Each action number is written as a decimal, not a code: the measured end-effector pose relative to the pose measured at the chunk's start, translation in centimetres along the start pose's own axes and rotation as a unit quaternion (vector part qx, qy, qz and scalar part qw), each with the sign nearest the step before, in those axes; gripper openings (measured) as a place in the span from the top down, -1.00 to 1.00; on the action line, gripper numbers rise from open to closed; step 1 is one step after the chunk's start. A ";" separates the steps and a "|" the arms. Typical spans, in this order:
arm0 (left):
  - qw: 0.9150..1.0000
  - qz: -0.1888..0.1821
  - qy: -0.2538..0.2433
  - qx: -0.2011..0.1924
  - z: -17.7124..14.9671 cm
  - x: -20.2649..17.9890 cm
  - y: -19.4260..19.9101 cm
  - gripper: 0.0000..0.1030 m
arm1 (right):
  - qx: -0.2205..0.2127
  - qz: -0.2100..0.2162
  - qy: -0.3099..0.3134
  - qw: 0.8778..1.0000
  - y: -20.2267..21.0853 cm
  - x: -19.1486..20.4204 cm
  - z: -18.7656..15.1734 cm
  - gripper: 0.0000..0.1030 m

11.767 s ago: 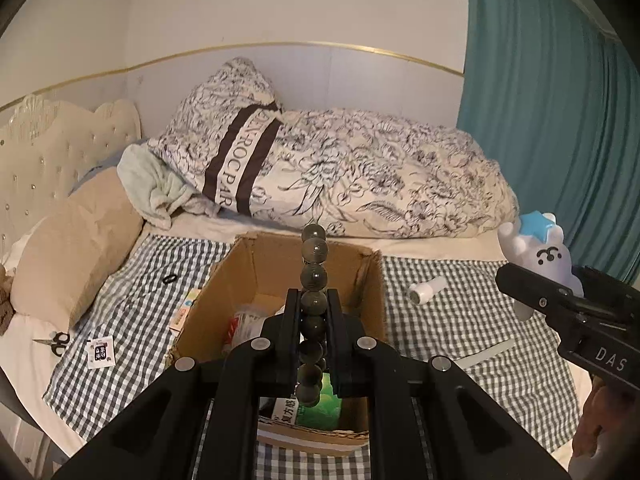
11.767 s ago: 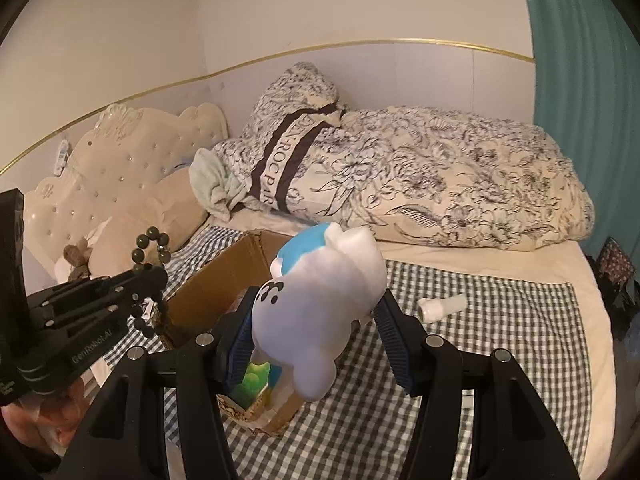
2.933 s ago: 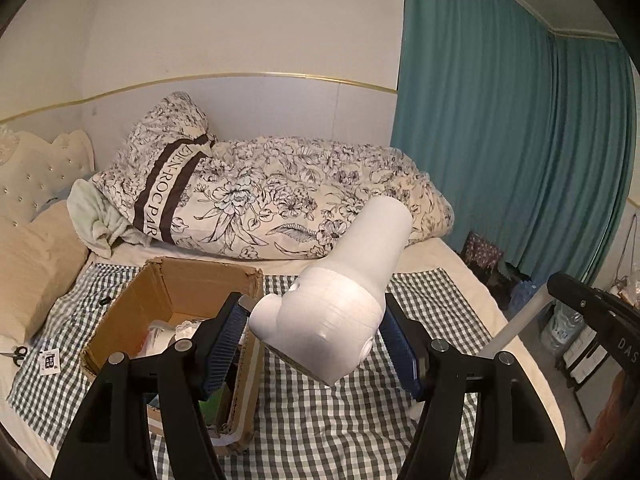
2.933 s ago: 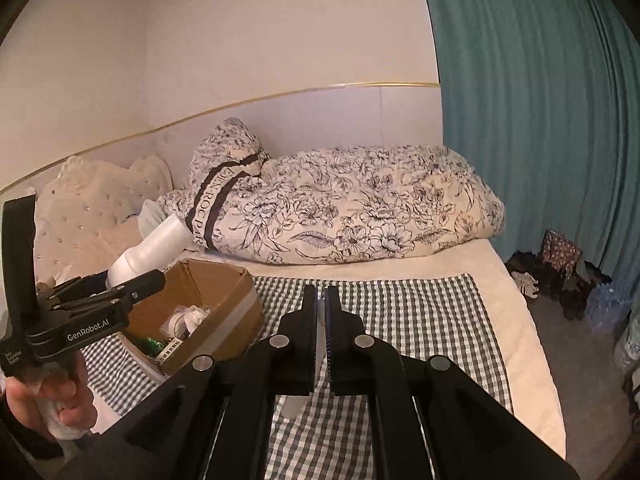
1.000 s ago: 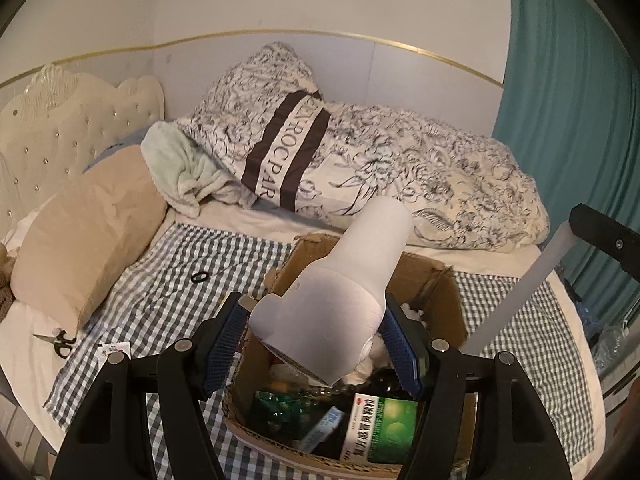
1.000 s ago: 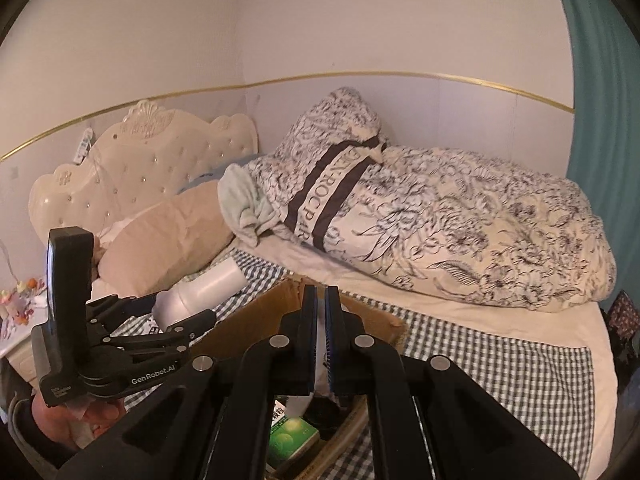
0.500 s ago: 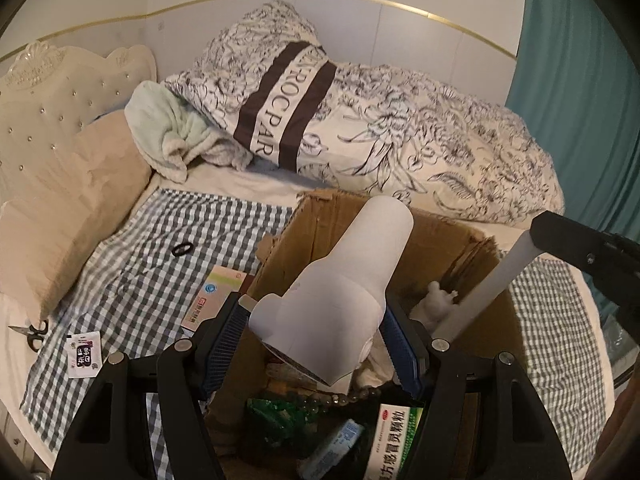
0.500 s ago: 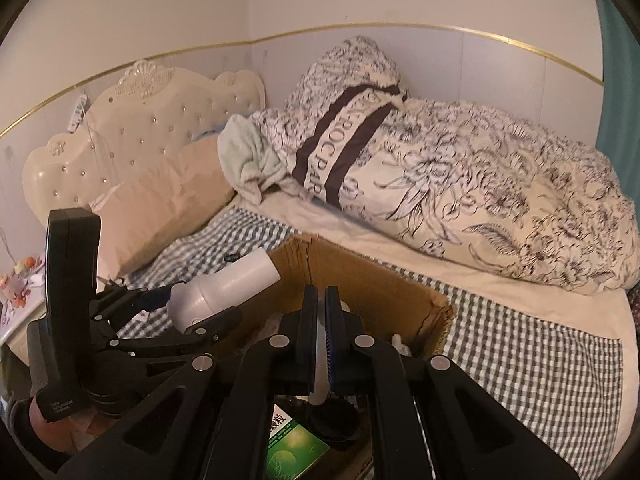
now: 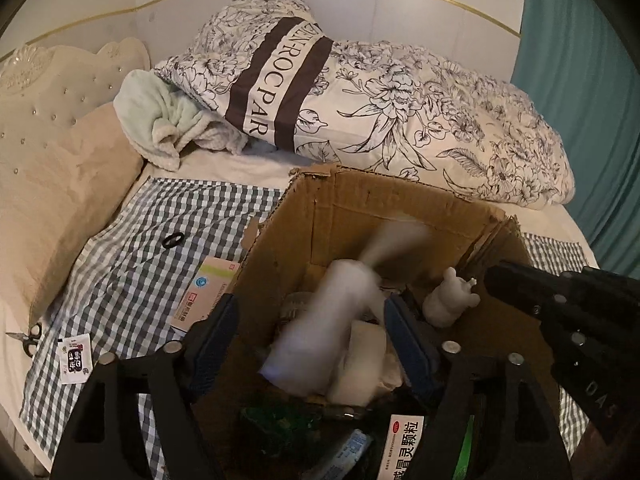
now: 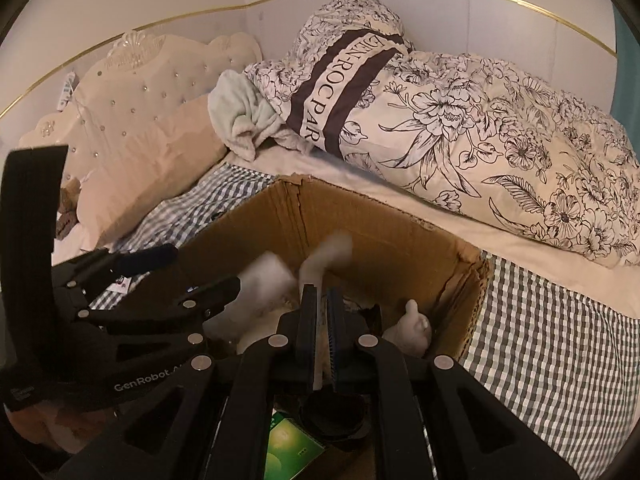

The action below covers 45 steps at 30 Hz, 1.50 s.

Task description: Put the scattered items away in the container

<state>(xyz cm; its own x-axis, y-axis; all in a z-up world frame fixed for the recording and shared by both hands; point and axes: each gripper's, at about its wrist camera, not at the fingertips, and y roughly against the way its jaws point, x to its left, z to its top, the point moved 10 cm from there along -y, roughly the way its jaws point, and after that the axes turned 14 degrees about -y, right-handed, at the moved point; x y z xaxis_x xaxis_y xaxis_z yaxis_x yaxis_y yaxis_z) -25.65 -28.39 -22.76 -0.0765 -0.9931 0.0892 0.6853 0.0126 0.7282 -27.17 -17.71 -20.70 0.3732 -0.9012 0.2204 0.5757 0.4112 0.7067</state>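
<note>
My left gripper (image 9: 310,312) hangs over the open cardboard box (image 9: 400,188) and its jaws are opening. The white bottle (image 9: 320,328) shows as a blur between them, clear of the blue pads and dropping into the box. Seen from the right wrist, the left gripper (image 10: 204,270) is spread wide with the bottle (image 10: 268,280) just past it. My right gripper (image 10: 322,296) is also over the box (image 10: 360,200). Its jaws are opening by a narrow gap, and the thin white strip (image 10: 332,250) is blurred as it slips out between them.
In the box lie a white plush toy (image 9: 450,300), medicine packets and a green packet (image 10: 292,452). On the checked cloth left of the box are a flat medicine box (image 9: 204,292), a black hair tie (image 9: 173,240), a sachet (image 9: 74,356) and scissors (image 9: 24,336). A floral duvet (image 9: 400,100) lies behind.
Both grippers sank closer over the box. The left jaws spread and let the white bottle go into the box. The white strip in the right jaws went from sharp to blurred.
</note>
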 end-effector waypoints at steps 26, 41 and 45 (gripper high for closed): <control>0.995 0.023 -0.006 -0.092 4.3 -2.7 13.5 -0.80 | -0.115 -0.021 -0.015 0.993 15.8 -0.6 2.3 -0.33; 0.988 0.042 -0.024 -0.147 5.7 -8.0 21.9 -1.00 | -0.191 -0.082 -0.034 0.978 27.0 -4.6 1.9 -1.00; 0.987 0.036 -0.027 -0.157 6.0 -9.6 23.3 -1.00 | -0.202 -0.090 -0.041 0.974 29.3 -5.8 1.2 -0.99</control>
<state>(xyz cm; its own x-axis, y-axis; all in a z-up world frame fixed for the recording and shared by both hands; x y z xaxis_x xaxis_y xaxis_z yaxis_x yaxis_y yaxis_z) -13.30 -17.89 -2.62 -0.0523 -0.9831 0.1753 0.8800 0.0376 0.4734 -13.36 -0.56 -0.48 0.1893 -0.9649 0.1823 0.8720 0.2505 0.4206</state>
